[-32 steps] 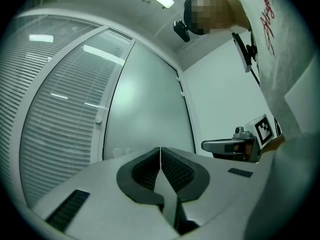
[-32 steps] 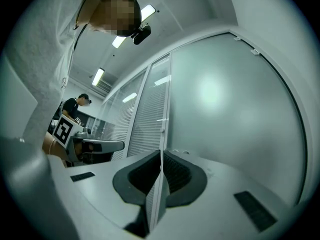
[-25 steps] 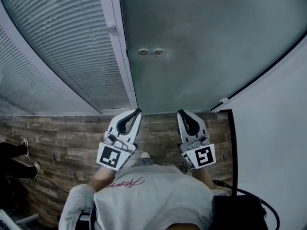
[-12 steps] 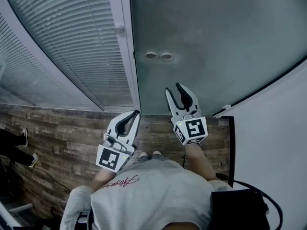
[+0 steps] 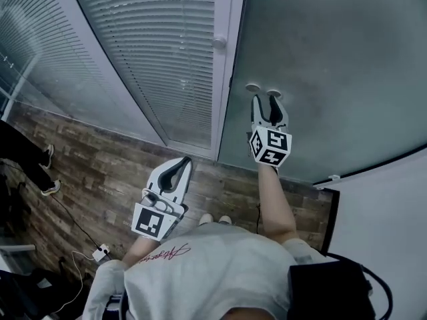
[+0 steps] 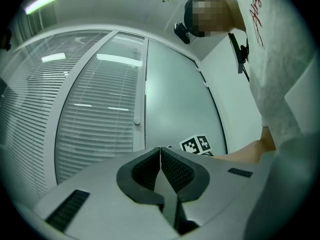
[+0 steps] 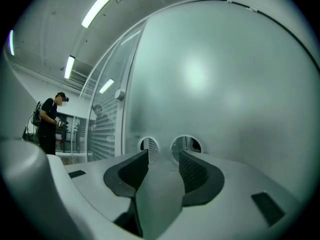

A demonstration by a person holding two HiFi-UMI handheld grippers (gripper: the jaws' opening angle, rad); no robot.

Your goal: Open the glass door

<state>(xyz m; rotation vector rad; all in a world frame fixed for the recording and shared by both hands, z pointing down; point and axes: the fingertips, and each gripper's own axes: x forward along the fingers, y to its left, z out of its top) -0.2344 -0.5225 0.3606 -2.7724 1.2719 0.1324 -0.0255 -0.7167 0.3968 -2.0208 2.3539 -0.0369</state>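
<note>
Right gripper (image 5: 268, 101), jaws just opened and empty, faces the glass door (image 5: 333, 59), likely heavy and slick; grip at its left-edge round holes (image 7: 186, 146)

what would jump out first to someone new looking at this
The right gripper, its jaws just opening with nothing between them, is right at two round holes in the frosted glass door. The left gripper is shut, lower down over the wood floor. Blinds fill the panel left of the door.
</note>
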